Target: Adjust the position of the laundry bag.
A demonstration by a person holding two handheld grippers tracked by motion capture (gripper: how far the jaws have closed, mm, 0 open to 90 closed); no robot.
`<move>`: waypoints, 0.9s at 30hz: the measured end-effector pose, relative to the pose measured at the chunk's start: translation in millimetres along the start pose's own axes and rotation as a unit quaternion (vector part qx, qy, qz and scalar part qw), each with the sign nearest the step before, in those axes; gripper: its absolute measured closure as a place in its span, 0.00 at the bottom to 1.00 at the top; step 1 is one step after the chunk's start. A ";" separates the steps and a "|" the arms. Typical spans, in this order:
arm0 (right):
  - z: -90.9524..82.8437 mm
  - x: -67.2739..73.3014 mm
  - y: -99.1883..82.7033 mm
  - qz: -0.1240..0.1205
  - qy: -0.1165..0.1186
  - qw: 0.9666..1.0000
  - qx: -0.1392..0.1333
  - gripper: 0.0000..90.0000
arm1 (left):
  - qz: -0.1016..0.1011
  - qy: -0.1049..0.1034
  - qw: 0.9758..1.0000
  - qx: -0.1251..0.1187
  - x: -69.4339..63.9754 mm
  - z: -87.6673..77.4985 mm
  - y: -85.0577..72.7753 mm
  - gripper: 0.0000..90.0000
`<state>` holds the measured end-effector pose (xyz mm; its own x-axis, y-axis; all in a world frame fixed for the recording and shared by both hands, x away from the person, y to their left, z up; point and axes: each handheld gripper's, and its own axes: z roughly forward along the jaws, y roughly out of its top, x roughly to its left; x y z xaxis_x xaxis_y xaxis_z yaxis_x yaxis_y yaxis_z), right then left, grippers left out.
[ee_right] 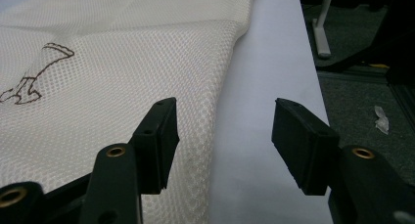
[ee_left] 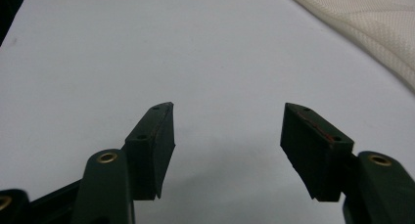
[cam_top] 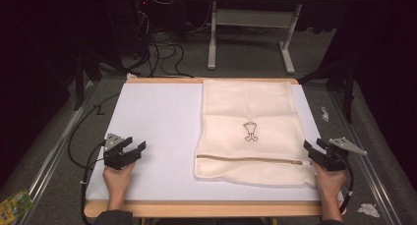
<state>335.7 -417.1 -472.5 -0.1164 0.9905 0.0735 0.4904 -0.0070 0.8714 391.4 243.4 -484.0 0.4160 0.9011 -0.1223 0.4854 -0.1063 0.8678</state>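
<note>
High view: a cream mesh bag (cam_top: pixel 250 131) lay flat on the tabletop (cam_top: pixel 157 131), its zipper (cam_top: pixel 246 159) near the six o'clock edge. The left gripper (cam_top: pixel 133 147) sat at eight o'clock and the right gripper (cam_top: pixel 312 149) at four o'clock, fingers spread.

Left gripper view: fingers (ee_left: pixel 156 141) over bare tabletop.

Right gripper view: fingers (ee_right: pixel 159 136) straddled the bag's edge; it looked light and floppy, best pinched at a corner.

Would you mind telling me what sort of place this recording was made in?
Probably a lab or recording studio rather than a home: a white-topped table stands among dark curtains, loose cables lie on grey carpet, and a mesh bag is laid out like a test piece.
</note>
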 end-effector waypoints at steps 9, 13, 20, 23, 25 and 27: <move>1.4 2.1 0.5 -0.006 -0.002 1.000 0.007 0.48 | 0.001 -0.001 1.000 -0.001 0.2 -0.9 0.1 0.42; 1.6 2.5 0.8 -0.009 -0.004 1.000 0.008 0.48 | -0.002 -0.002 1.000 0.000 0.8 -0.5 0.5 0.40; 2.4 3.5 1.5 -0.013 -0.006 1.000 0.013 0.49 | -0.025 -0.002 1.000 0.011 5.4 1.3 2.6 0.40; 2.6 1.3 2.0 -0.005 -0.001 1.000 0.012 0.53 | -0.031 -0.004 0.999 0.013 3.1 2.5 2.9 0.40; 3.2 -0.7 2.7 0.006 0.005 1.000 0.017 0.55 | -0.030 -0.003 0.999 0.012 1.4 2.2 2.9 0.41; 3.0 -1.4 3.1 0.008 0.008 1.000 0.021 0.56 | -0.030 -0.007 0.999 0.014 0.4 2.0 3.0 0.41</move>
<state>339.9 -418.1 -471.4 -0.1224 0.9878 0.0964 0.5284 -0.0174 0.8488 394.5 242.5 -482.4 0.3961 0.9001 -0.1815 0.5307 -0.0632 0.8452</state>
